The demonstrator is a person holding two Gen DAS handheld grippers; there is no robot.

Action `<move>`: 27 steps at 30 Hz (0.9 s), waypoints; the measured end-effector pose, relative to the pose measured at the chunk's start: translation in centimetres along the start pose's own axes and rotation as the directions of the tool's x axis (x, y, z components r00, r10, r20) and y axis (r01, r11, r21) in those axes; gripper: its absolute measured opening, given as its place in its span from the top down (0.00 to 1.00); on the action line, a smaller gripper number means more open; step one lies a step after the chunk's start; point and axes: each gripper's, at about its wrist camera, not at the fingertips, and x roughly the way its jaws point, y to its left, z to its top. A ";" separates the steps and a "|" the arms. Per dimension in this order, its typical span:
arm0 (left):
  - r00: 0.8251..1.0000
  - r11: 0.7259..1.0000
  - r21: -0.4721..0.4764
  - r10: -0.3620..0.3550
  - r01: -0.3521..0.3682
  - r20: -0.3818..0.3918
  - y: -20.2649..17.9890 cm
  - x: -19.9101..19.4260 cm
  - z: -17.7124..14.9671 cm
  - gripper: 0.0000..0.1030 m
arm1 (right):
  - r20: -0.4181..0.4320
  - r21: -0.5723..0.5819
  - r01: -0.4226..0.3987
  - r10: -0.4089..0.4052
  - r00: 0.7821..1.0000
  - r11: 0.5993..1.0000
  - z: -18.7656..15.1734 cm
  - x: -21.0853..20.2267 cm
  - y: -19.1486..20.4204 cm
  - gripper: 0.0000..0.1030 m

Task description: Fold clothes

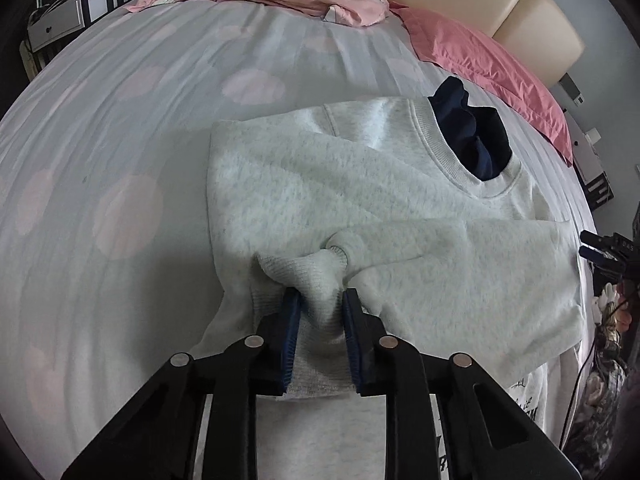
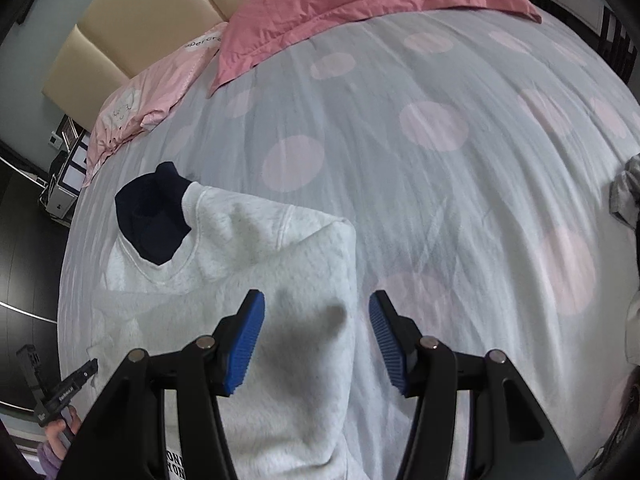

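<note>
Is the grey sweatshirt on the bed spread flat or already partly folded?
Partly folded: on the grey sweatshirt, both sleeves lie across the body, cuffs meeting where the left gripper pinches the hem.

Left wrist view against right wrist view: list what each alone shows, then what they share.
Left wrist only: the left gripper, its jaws pinching the ribbed hem of the grey sweatshirt.

Right wrist only: the right gripper, jaws open above the sweatshirt's edge, and crumpled grey fabric at the right.

Both: sweatshirt, navy collar, dotted bedspread, pink pillows.
</note>
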 end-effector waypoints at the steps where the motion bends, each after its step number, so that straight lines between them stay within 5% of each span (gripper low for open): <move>1: 1.000 1.000 0.009 -0.001 0.000 0.007 -0.1 -0.1 0.0 0.88 | -0.009 0.018 -0.015 0.015 1.000 1.000 0.1 0.7 -0.3 0.50; 3: 1.000 1.000 0.019 0.000 0.000 0.018 -0.4 -0.2 0.1 0.91 | 0.011 0.014 -0.017 0.017 1.000 1.000 0.1 0.7 -0.5 0.82; 6: 0.999 0.999 0.036 -0.006 0.004 0.045 -1.0 -0.7 0.4 0.93 | 0.057 -0.008 -0.009 0.010 0.998 1.000 -0.1 0.1 -0.4 0.95; 12: 0.992 0.995 0.093 -0.047 0.037 0.113 -3.8 -1.9 2.1 0.94 | 0.177 -0.084 0.072 -0.056 0.983 0.994 0.1 -2.5 -0.4 0.96; 19: 0.999 0.991 0.121 0.049 -0.051 0.023 -3.3 2.2 1.3 0.94 | 0.071 -0.070 0.105 -0.100 0.992 0.992 -0.5 1.2 -3.2 0.89; 24: 0.999 0.992 0.121 0.032 -0.036 0.038 -3.2 1.7 1.3 0.91 | 0.094 -0.075 0.055 -0.048 0.994 0.996 -1.6 -2.7 -2.8 0.80; 27: 0.997 0.991 0.122 0.058 -0.064 0.055 -3.3 0.9 0.8 0.76 | 0.092 -0.145 0.027 -0.014 0.996 0.989 -4.0 -5.1 -1.1 0.80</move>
